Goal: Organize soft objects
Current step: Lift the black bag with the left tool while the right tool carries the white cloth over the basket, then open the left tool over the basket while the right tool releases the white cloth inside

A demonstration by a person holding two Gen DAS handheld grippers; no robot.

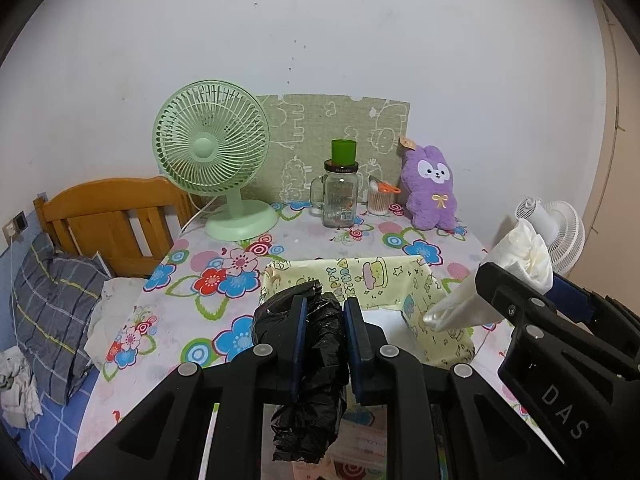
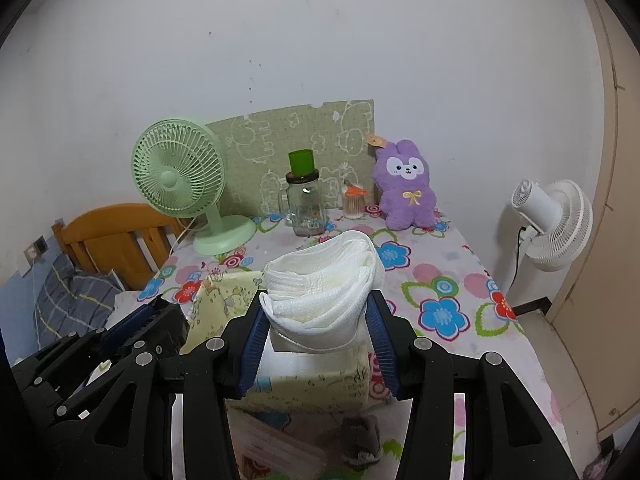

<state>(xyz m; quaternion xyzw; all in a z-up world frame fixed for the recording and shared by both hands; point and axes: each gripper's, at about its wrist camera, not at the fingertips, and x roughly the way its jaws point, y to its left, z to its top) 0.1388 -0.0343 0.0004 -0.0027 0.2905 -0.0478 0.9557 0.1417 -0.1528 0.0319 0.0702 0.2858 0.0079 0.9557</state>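
Left wrist view: the left gripper (image 1: 325, 334) is clenched on a crumpled black plastic bag (image 1: 316, 360), which is pinched between the two blue-padded fingers (image 1: 299, 340) and hangs below them. The bag is held at the near left corner of a yellow fabric bin (image 1: 424, 280) printed with cartoon figures, standing on the worktop (image 1: 188, 304) under a flowered cloth.

Right wrist view: the right gripper (image 2: 318, 332) grasps a folded white cloth (image 2: 320, 284); its blue ribbed fingers (image 2: 254, 344) press on the lower part of the fold on either side, and the upper part bulges out above them. The cloth is held over the open top of the bin, whose pale inside shows just below it. In the left wrist view the same cloth appears at the right edge, above the bin's right wall.

Background, at the far side of the worktop against the wall: a green desk fan (image 1: 212, 160), a glass jar (image 1: 339, 200) with a green cup (image 1: 343, 151) standing on its lid, a small container of cotton swabs (image 1: 378, 200), a purple plush rabbit (image 1: 432, 188) leaning on a patterned green board (image 1: 332, 120). A white floor fan (image 2: 556, 224) stands to the right of the worktop; a wooden headboard (image 1: 112, 220) and a checked pillow (image 1: 52, 312) lie to the left.
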